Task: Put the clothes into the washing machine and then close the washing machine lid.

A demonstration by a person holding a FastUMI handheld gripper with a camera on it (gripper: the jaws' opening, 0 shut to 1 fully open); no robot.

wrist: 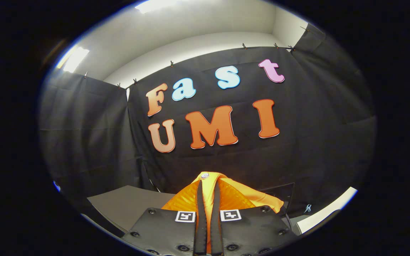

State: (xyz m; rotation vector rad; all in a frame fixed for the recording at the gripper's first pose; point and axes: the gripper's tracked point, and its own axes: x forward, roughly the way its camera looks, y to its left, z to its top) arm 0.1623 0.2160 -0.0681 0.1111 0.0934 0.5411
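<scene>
The gripper [208,185] is pointing up and forward toward the booth's black cloth wall [315,135], and its 2 fingers are standing close together, pinching a fold of the orange garment [233,197] between them. The cloth is bunching up past the fingertips and spilling to both sides, most of it draping to the right of the fingers, with a small pale badge or button [205,175] sitting at the very top of the bunch. Holding it high like this is probably meant to lift the hanging fabric clear of whatever lies below (a judgement, since nothing beneath the gripper is showing) so it can be carried over the washer's opening and dropped in. A grey flat surface [126,204] is lying low to the left of the fingers, and a pale edge [327,209] is running low to the right; whether either belongs to the washing machine cannot be told, nor what is already inside it. By the look of it, the garment is not yet in, and the lid is not yet closed.
</scene>
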